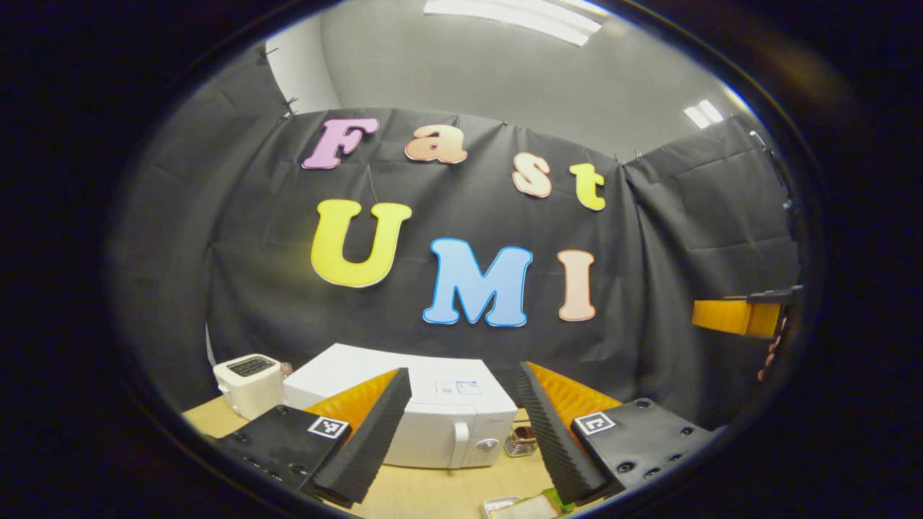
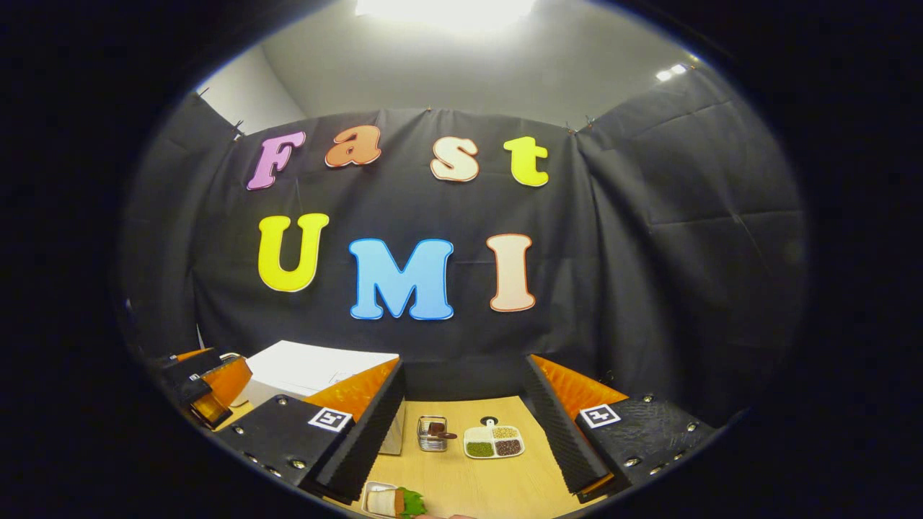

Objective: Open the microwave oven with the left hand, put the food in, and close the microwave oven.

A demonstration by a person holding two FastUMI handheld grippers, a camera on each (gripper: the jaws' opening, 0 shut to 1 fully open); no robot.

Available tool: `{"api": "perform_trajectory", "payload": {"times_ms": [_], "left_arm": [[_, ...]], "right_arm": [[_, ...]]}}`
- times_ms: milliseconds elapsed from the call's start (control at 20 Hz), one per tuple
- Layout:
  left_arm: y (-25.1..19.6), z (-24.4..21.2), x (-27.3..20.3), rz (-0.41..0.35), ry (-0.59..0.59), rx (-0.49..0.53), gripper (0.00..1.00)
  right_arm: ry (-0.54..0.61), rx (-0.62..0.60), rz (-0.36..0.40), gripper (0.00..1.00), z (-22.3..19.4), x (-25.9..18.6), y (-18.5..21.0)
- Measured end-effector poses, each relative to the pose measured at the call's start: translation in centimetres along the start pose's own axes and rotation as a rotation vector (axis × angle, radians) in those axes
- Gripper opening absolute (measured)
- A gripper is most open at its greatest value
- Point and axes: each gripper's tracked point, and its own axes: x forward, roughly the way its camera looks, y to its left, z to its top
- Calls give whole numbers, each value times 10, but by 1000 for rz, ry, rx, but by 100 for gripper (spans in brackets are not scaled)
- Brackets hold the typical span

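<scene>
On the counter (image 1: 447, 490), microwave (image 1: 440, 425) sits shut, handle and knob facing the left hand-held gripper (image 1: 461, 432), which hangs released, grasping nothing, well back from the door. Right hand-held gripper (image 2: 461, 432) also released and empty, above the food tray (image 2: 393, 501) at the near edge. Risks: left gripper could slip off the narrow handle or shove the microwave backward; a swinging door may clip the metal cup (image 2: 433, 434) just beside it. Food tray holds bread and a green leaf. Divided dish (image 2: 493, 441) holds green, tan and dark grains. Toaster (image 1: 249, 384) stands left of the microwave.
</scene>
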Motion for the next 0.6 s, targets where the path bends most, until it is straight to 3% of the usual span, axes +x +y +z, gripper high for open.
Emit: {"api": "perform_trajectory", "payload": {"times_ms": [300, 600], "left_arm": [[-15, -90, 57, -34, 119, 74, 98], [-10, -172, 110, -18, 256, 76, 98]], "right_arm": [[53, -20, 30, 99, -22, 12, -2], [123, -9, -12, 99, -47, 23, -20]]}}
